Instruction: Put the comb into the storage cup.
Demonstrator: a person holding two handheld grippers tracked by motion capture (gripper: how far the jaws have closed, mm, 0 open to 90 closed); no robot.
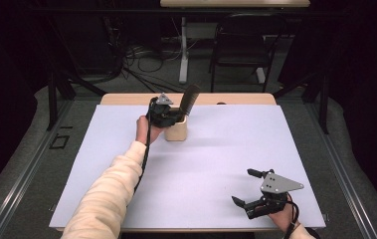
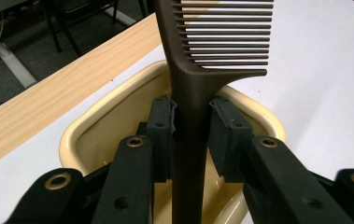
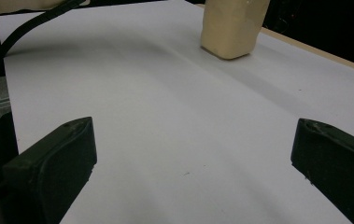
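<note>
Black left claw (image 2: 191, 126) grips smooth brown comb (image 2: 198, 70) over glossy cream cup (image 2: 79, 135).

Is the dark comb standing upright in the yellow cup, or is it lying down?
Upright. The comb stands with its handle down inside the cup and its teeth above the rim, the left gripper clamping its handle.

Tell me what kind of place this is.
Likely a lab recording station: a white-covered table ringed by dark curtains, loose cables on the floor, and handheld grippers, the left gripper gripping a comb.
</note>
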